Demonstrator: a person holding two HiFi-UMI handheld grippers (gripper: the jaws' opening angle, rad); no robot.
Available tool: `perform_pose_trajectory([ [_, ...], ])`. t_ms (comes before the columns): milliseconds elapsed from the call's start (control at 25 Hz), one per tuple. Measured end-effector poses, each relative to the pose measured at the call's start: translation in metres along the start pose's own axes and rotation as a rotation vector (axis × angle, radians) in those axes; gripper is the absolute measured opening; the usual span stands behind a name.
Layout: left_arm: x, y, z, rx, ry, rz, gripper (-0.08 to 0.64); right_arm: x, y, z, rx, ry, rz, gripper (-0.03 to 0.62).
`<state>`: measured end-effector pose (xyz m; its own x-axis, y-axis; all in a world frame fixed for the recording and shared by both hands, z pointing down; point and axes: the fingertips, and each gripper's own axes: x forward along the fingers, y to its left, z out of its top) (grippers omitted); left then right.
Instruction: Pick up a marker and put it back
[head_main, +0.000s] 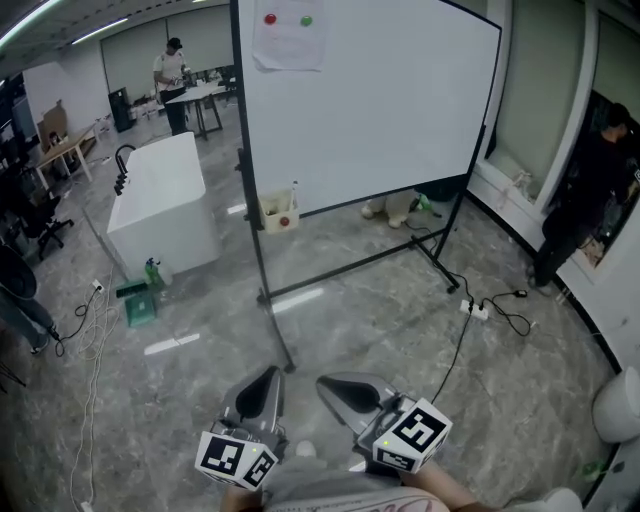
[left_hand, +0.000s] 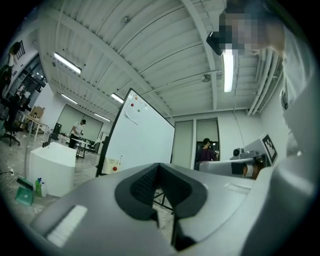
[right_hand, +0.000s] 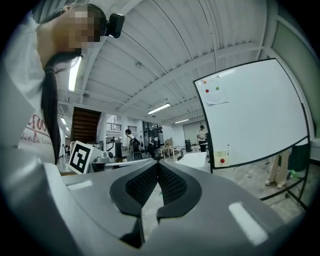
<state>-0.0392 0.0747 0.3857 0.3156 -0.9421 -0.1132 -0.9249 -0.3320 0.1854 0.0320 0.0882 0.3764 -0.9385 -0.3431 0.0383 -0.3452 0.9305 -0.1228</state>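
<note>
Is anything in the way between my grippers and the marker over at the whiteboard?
Nothing visible at gripper height. The marker stands in the box at the lower left of the whiteboard, across open floor from the left gripper and right gripper. Only the stand's foot lies low on that floor.

Bare floor (head_main: 380, 330) — whiteboard (head_main: 370, 100) stands ahead.

text readable: none | left cube (head_main: 235, 460) and right cube (head_main: 413, 435), 6 o'clock in head view: black-and-white square patterns, no letters or digits | sheet (head_main: 289, 38) on whiteboard (head_main: 380, 110), 12 o'clock: print too faint | shirt (right_hand: 34, 129), 9 o'clock in right gripper view: red lettering, blurred, illegible
</note>
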Motion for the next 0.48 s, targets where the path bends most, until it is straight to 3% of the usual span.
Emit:
perform_pose_trajectory([
  [200,0.044,0.03,0.005,-0.007,0.012,-0.068,-0.002,0.041,-0.037,0.004,0.016,0.004,-0.039,0.002],
  [480,0.088,0.063,0.01,-0.013,0.019,-0.101,-0.002,0.079,-0.074,0.002,0.043,0.045,-0.066,0.002],
])
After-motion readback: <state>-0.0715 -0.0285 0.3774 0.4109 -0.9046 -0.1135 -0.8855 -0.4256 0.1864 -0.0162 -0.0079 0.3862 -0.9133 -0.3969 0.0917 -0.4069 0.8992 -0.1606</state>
